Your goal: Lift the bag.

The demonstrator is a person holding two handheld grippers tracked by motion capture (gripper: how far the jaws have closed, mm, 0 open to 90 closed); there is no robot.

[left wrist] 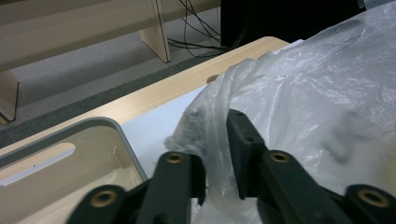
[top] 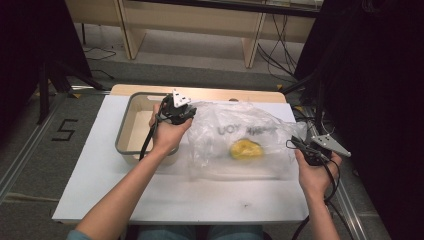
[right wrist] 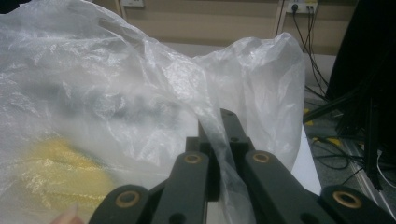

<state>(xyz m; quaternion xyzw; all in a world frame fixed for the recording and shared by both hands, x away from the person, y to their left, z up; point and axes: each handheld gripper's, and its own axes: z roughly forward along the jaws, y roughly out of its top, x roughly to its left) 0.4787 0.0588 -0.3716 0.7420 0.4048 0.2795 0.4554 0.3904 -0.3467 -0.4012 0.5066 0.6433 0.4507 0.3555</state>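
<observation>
Left gripper [top: 186,111], above the grey-rimmed tray [top: 121,131]: jaws pinched on a bunched edge of the clear plastic bag [top: 235,135]. Bag stretched across the white table top [top: 165,195], something yellow [top: 246,149] inside. Right gripper [top: 299,145], at the table's right edge: jaws clamped tight on the bag's opposite edge. Beyond: grey floor, pale wooden furniture, loose cables.

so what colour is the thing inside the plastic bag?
Yellow. The lump inside the clear plastic bag shows best in the high view.
</observation>
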